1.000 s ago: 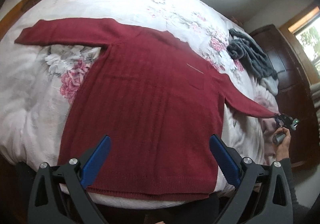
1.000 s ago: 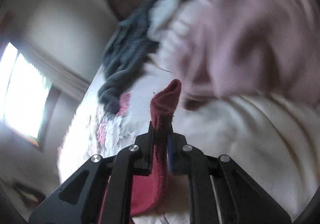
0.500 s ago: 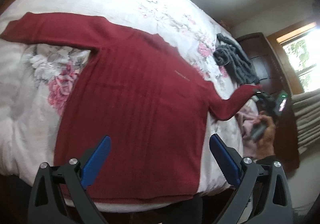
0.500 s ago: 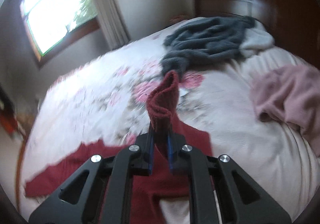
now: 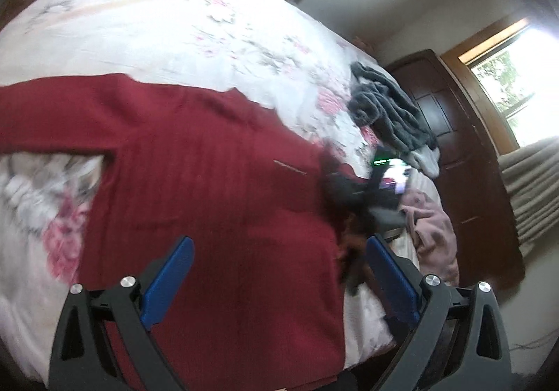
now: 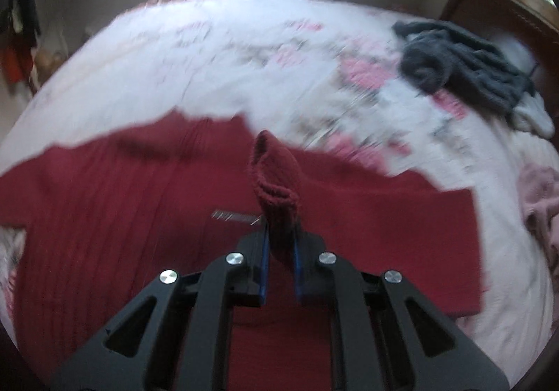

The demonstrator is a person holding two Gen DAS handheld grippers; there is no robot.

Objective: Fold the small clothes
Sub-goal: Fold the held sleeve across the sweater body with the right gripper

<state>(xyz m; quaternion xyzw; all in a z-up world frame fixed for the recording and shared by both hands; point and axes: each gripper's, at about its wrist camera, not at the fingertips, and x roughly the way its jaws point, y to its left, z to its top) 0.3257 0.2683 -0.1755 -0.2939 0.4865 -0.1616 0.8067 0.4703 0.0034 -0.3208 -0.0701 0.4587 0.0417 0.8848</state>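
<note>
1. Sweater (image 5: 216, 202) lies flat on the bed (image 5: 157, 27), near edge, in front of the left gripper (image 5: 276, 272).
2. Right gripper (image 6: 279, 251) is over the sweater's middle, sleeve cuff (image 6: 274, 178) between its fingers.
3. Towel pile (image 6: 464, 66) lies far right on the bed, near the headboard (image 6: 496, 10).
4. Crumpled cloth (image 6: 538, 202) lies at the right edge, nearer than the pile.
</note>
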